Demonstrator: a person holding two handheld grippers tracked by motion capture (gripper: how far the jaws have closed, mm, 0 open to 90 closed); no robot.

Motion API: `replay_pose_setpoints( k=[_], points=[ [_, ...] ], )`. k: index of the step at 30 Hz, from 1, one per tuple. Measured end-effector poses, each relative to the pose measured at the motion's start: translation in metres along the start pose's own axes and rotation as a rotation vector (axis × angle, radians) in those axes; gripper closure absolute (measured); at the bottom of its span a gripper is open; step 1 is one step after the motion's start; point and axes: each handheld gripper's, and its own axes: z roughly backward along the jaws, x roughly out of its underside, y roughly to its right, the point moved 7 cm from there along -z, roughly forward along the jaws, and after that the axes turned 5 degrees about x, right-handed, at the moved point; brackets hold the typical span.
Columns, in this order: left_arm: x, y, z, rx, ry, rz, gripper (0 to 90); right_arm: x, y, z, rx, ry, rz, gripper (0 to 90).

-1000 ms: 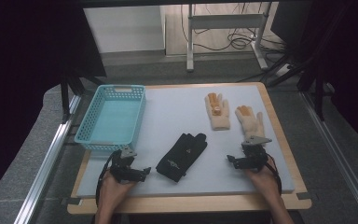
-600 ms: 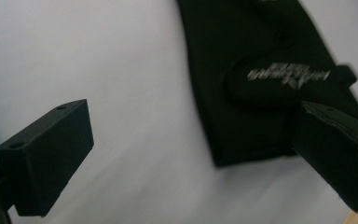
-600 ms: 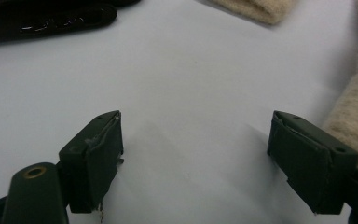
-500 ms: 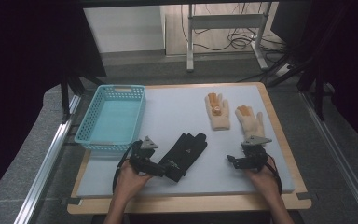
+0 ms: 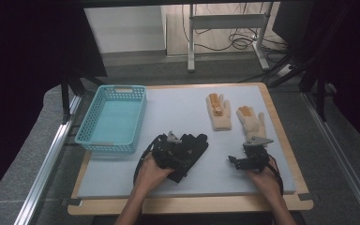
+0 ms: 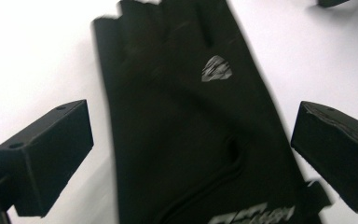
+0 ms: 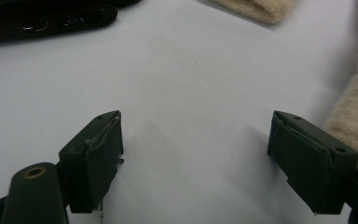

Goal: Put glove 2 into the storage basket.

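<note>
Now the left gripper (image 5: 176,152) hovers over the black glove (image 6: 186,126), jaws spread wide to straddle it; nothing is pinched. Right gripper (image 7: 196,158) rests beside the beige glove (image 5: 252,123), jaws also spread, empty.

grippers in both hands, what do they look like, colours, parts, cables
Both are black two-jaw tools. The left gripper has blocky matt black jaws with small screw holes, a grey three-cornered plate on top and a black cable looping beside the wrist. The right gripper carries the same grey plate, with dark cables at its back; its jaw blocks look dark greenish up close. Both forearms are bare, no sleeves.
</note>
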Motion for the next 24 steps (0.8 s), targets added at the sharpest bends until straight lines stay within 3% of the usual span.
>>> replay_pose_setpoints(
  k=[5, 8, 11, 13, 17, 20, 22, 24],
  points=[
    [0.001, -0.002, -0.012, -0.073, -0.049, -0.022, 0.0, 0.000, 0.000, 0.000, 0.000, 0.000, 0.000, 17.8],
    [0.008, -0.007, -0.018, -0.098, -0.074, -0.007, 0.0, 0.000, 0.000, 0.000, 0.000, 0.000, -0.001, 17.8],
    [0.012, -0.010, -0.020, -0.056, -0.073, 0.029, 0.0, 0.000, 0.000, 0.000, 0.000, 0.000, 0.000, 17.8],
    [0.015, -0.002, -0.024, -0.007, -0.100, 0.022, 0.0, 0.000, 0.000, 0.000, 0.000, 0.000, 0.000, 17.8],
    [0.016, 0.002, -0.028, -0.055, -0.128, -0.021, 0.0, 0.000, 0.000, 0.000, 0.000, 0.000, -0.001, 17.8],
    [0.016, -0.001, -0.029, -0.068, -0.130, 0.009, 0.0, 0.000, 0.000, 0.000, 0.000, 0.000, 0.000, 17.8],
    [0.015, -0.006, -0.030, -0.078, -0.118, 0.062, 0.0, 0.000, 0.000, 0.000, 0.000, 0.000, 0.000, 17.8],
    [0.014, -0.008, -0.031, -0.077, -0.113, 0.061, 0.0, 0.000, 0.000, 0.000, 0.000, 0.000, 0.000, 17.8]
  ],
)
